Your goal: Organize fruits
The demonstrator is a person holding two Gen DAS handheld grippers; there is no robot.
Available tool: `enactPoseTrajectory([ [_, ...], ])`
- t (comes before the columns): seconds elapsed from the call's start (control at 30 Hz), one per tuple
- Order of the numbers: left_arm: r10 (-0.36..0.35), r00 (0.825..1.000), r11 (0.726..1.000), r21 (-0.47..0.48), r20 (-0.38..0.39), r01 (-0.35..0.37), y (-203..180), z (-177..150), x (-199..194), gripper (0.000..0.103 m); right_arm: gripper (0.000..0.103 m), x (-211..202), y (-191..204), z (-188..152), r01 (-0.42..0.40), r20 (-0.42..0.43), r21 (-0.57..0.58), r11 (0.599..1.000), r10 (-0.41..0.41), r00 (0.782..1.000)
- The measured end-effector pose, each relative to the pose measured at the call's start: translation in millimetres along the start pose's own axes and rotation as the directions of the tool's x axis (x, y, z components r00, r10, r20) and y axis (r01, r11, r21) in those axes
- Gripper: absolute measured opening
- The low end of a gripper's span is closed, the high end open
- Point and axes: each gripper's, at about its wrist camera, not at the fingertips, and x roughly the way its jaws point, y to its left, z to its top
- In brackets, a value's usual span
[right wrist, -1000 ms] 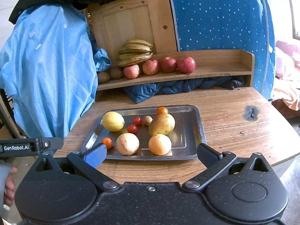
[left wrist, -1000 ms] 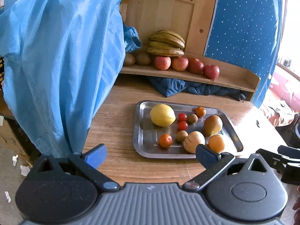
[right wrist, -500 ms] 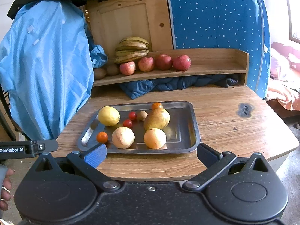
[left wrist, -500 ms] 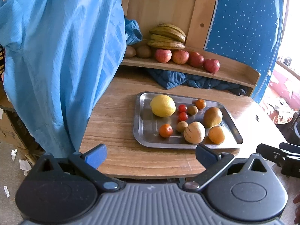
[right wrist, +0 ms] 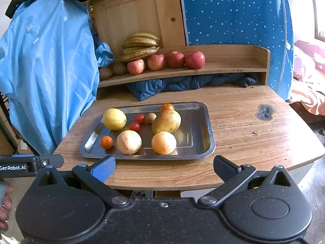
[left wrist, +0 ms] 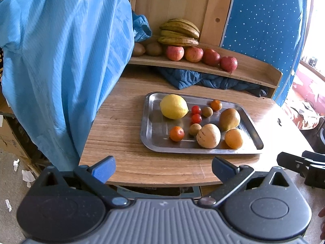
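Black gripper, blue pads, "GenRobot.AI" label

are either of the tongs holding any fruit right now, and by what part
Nothing is held. The left tongs and right tongs are both open and empty, short of the tray, where the fruit lies.

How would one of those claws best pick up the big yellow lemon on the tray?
Probably from above, closing across the lemon's narrower middle, not its pointed ends. It lies on its side in the tray's far left corner, rim close behind, cherry tomatoes right.

Four apples; one lemon; two cherry tomatoes; one tray
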Motion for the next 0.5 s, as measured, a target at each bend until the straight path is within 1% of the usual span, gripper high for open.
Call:
enactPoseTrajectory([
  [0.5,-0.003,1.0,1.0,0.008,0.004,0.003,-2.7,2.1,1.7,0.102,0.102,1.0,-0.6,2.8,0.0,0.003,-0.001,1.0,0.0,1.0],
])
